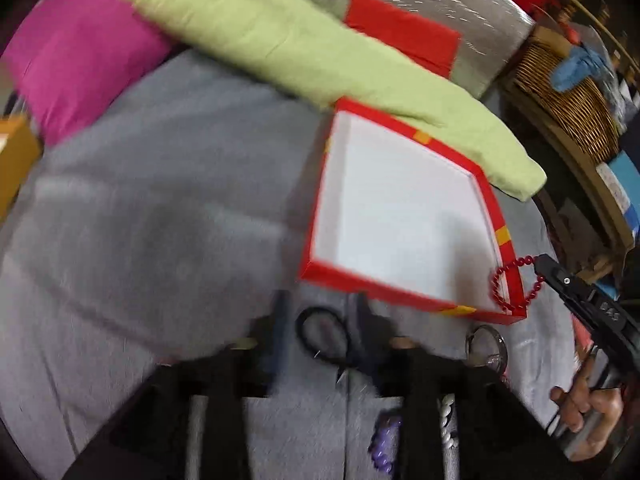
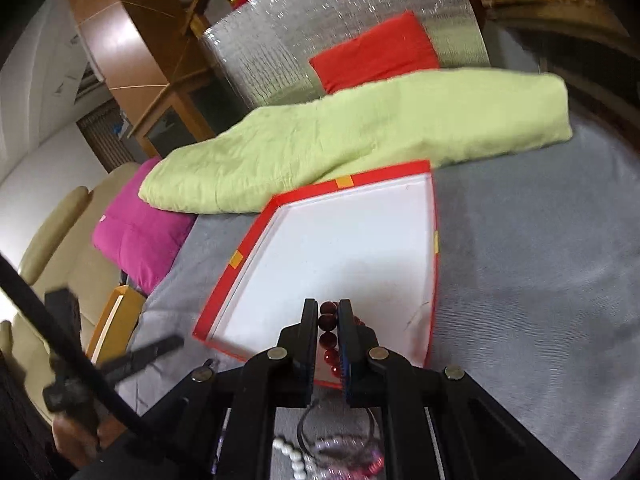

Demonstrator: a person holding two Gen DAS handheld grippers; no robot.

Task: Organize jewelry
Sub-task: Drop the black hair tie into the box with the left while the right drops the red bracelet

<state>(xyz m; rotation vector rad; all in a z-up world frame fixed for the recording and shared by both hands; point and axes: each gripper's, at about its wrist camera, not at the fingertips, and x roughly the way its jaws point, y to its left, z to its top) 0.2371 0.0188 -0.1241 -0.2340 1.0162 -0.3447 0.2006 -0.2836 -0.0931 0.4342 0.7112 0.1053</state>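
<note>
A shallow red box with a bare white floor (image 1: pixel 400 208) (image 2: pixel 340 248) lies on the grey blanket. My right gripper (image 2: pixel 326 308) is shut on a dark red bead bracelet (image 2: pixel 327 338) over the box's near corner. In the left wrist view the bracelet (image 1: pixel 505 286) dangles from the right gripper (image 1: pixel 540 261) above the box rim. My left gripper (image 1: pixel 322 320) is blurred and open, with a black elastic loop (image 1: pixel 322 336) lying on the blanket between its fingers. One left finger (image 2: pixel 156 350) shows in the right wrist view.
Loose jewelry lies near the box: a white pearl bracelet (image 1: pixel 446 420) (image 2: pixel 292 456), purple beads (image 1: pixel 384 444), a clear bangle (image 1: pixel 486 346). A green pillow (image 1: pixel 300 52) touches the box's far side. A magenta cushion (image 1: pixel 80 56), red cushion (image 1: pixel 400 32) and wicker basket (image 1: pixel 568 96) stand around.
</note>
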